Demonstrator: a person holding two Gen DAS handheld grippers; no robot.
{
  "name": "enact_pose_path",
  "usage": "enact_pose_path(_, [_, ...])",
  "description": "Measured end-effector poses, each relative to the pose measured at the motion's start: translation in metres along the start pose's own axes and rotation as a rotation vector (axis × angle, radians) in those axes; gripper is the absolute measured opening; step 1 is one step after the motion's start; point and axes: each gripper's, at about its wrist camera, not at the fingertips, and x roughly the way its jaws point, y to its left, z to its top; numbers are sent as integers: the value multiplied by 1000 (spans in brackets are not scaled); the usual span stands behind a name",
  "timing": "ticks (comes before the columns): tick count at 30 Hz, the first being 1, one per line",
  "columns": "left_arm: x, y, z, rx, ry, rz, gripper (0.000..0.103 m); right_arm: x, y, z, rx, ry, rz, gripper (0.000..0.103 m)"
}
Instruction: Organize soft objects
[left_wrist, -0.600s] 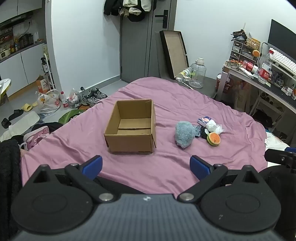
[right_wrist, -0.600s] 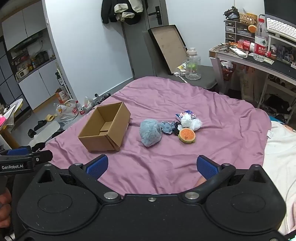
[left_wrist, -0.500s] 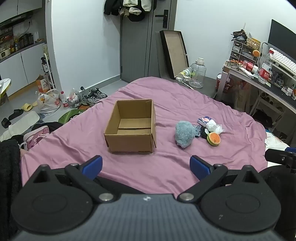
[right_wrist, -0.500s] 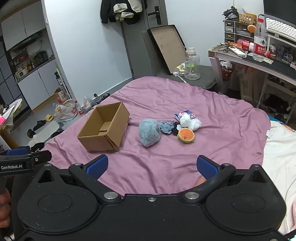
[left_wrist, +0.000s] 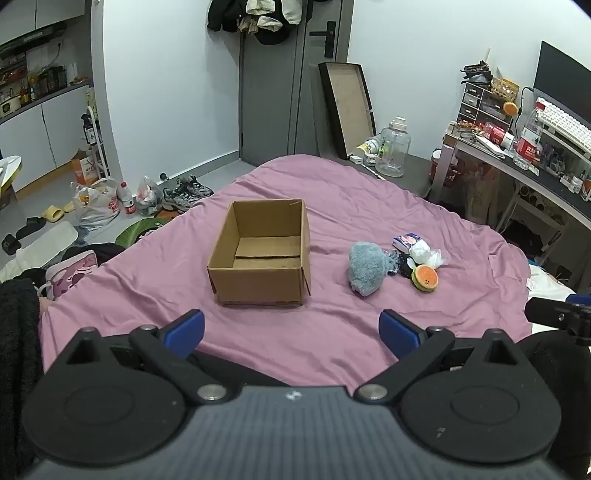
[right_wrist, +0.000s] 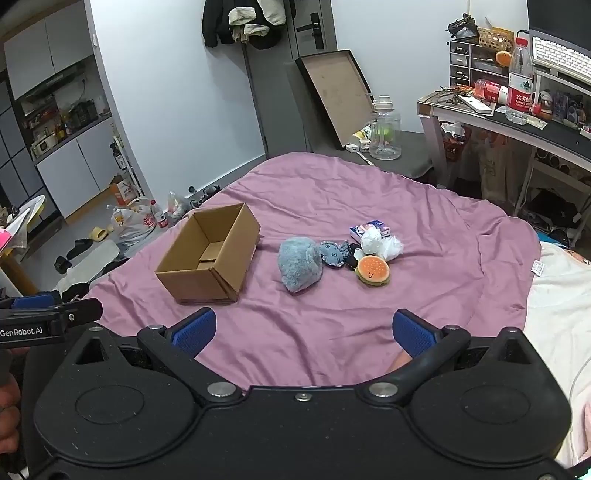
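Note:
An open, empty cardboard box (left_wrist: 260, 254) (right_wrist: 210, 258) stands on the purple bedspread (left_wrist: 332, 332). To its right lie a fluffy blue-grey plush (left_wrist: 365, 267) (right_wrist: 299, 264), a small patterned blue pouch (right_wrist: 334, 253), a burger-shaped plush (left_wrist: 425, 277) (right_wrist: 372, 270), a white crumpled bag (right_wrist: 380, 243) and a small packet (right_wrist: 369, 228). My left gripper (left_wrist: 291, 328) is open and empty, well short of the box. My right gripper (right_wrist: 301, 330) is open and empty, short of the plush pile.
The bed's left edge drops to a floor with shoes, bags and slippers (left_wrist: 96, 203). A cluttered desk (right_wrist: 517, 110) stands at the right. A large clear jug (left_wrist: 395, 147) and a leaning frame (left_wrist: 347, 107) are beyond the bed. A cream blanket (right_wrist: 561, 295) lies at right.
The right gripper's view has shifted slightly, so the box and plush sit a little further left. The left gripper has hardly moved. Both stay open.

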Motion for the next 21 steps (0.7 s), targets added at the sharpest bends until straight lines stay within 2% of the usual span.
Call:
enact_pose_path(7, [-6,-2,3,4,-18,0,100,1,-6,0,-2,-2,-1,103])
enact_pose_path(17, [-5,0,1,-9,-13,-40,100,-1,2,0,-6,-5,-9,103])
enact_pose_path(21, [-6,0,1,-4,-15,-25,100,-2,3,0,-9,-6,-16,103])
